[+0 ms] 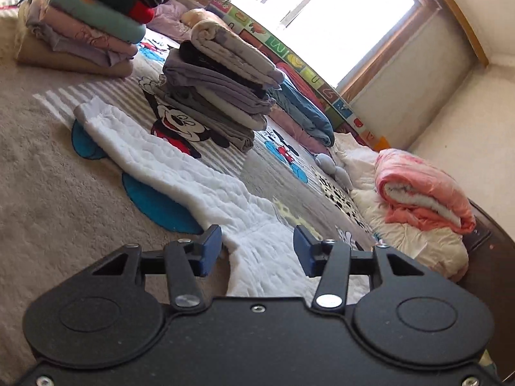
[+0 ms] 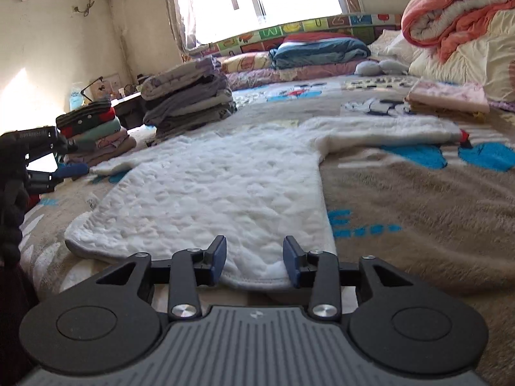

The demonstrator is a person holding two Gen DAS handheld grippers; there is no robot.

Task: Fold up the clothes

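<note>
White quilted garment (image 2: 209, 199) lay flat on the bed (image 2: 418, 199), below the grey folded stack (image 2: 190, 99). My right gripper (image 2: 254, 262) and left gripper (image 1: 257, 251) stood released, jaws straddling the garment's edges.

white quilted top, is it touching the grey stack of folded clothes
Apart. The left wrist view shows a strip of cartoon-mouse blanket between the white quilted top and the grey stack of folded clothes.

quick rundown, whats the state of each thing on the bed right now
white fleece top: unfolded, spread flat, sleeves out
left gripper: jaws open over a sleeve
right gripper: jaws open at the hem
grey pile: folded, stacked
colourful pile: folded, stacked
pink quilt: rolled up
</note>
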